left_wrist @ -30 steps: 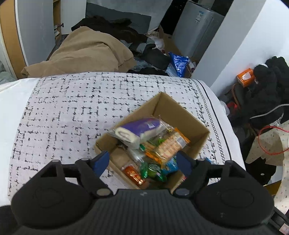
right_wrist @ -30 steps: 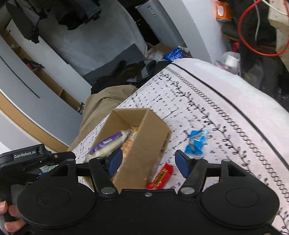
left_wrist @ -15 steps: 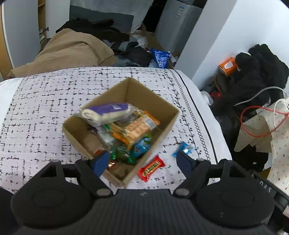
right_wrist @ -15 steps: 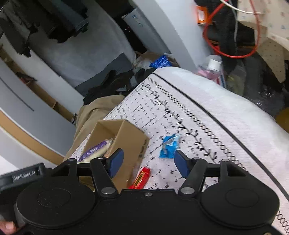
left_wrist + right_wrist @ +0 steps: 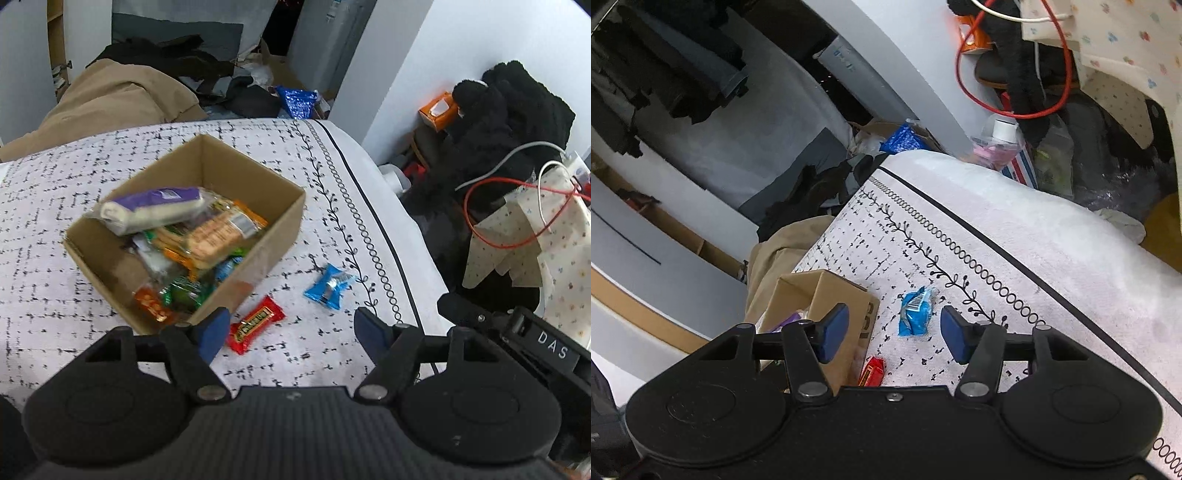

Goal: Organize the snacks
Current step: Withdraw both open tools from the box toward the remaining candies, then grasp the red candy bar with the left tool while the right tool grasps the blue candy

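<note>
Both tongs are hovering over the bed (image 5: 74, 177), each spread wide and holding nothing. Left tongs (image 5: 291, 326) are sitting above the near edge of the box (image 5: 275, 236); right tongs (image 5: 890, 332) are sitting further right, with the blue packet (image 5: 915, 312) showing in the gap between the pads.

Box is standing on the patterned cover, already stuffed: purple pack (image 5: 155, 206) lying on top, orange cracker packs under it, green and orange wrappers at the near end.

2 snacks are lying outside on the cover: red bar (image 5: 255, 325) just beside the box's near corner, blue packet a little further right, clear of the box and of the red bar. Neither is touching any tongs.

Step in hand, as I'm reading it: lining up on the last 2 loose items, nothing grasped yet. Task looks mostly done.

Next move likely calls for:
- dropping the right tongs straight down onto the blue packet, pads straddling its narrow width
- closing gently, since it is a soft, crinkly wrapper on soft bedding and will probably sink or slide
- lifting it over the box wall and releasing onto the pile
- red bar is hugging the cardboard, so the approach there needs to come from the open side
</note>
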A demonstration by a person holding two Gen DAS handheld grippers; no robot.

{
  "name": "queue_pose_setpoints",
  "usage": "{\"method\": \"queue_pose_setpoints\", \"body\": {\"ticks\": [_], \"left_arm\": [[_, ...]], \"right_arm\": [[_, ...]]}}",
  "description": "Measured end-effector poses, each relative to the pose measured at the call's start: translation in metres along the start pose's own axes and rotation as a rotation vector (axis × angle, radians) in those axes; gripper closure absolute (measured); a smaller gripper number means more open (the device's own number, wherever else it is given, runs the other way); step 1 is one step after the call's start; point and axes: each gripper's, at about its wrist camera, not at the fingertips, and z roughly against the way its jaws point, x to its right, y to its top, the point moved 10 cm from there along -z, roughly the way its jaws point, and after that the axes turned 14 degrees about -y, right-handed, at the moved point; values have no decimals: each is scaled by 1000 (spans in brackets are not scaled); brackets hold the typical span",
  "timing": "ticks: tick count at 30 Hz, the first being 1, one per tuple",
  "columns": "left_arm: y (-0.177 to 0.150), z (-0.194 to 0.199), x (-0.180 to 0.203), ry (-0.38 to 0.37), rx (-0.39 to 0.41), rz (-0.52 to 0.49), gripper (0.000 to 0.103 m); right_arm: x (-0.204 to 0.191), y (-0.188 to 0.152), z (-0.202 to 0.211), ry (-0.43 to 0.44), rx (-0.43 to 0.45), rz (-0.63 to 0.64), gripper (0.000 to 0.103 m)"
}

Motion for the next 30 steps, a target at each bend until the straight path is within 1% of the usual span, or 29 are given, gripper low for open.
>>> {"method": "queue_pose_setpoints", "body": {"ticks": [2,14,23,29,30], "left_arm": [[-2,-6,3,3,-2,-2,31],[-23,-49,2,47,-27,34,34],[-27,-78,-5,87,-32,1,34],[-26,-92,-19,119,-41,-23,34],[-25,-93,-22,119,-41,-28,36]], "right_arm": [[2,0,-1,1,-4,-9,47],[13,-5,-14,12,-48,-53,46],[14,-7,-23,5,-67,-58,46],[13,-11,-32,-3,-87,-47,46],[14,-12,-34,-6,-92,-46,46]]}}
